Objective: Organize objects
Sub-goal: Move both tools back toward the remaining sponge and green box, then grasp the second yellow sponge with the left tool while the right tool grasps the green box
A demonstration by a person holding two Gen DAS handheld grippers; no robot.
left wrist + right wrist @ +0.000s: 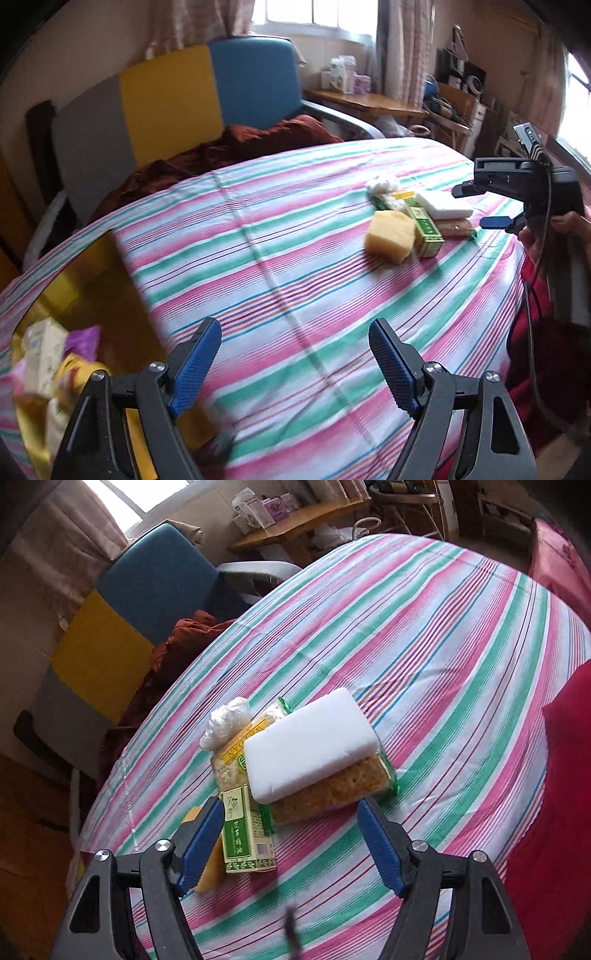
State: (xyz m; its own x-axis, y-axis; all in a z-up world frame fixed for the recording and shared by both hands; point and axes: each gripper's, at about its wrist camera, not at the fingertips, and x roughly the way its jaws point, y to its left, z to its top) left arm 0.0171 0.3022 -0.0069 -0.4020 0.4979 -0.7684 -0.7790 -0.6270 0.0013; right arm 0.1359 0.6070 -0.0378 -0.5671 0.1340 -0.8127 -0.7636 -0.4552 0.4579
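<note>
"weidan" on yellow cracker packet [236,751]

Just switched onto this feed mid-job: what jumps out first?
A small pile sits on the striped bedsheet: a white block lying on a cracker packet, with a green box and a yellow sponge beside it. The right gripper hangs open just before the pile; the left gripper is open too.
</note>
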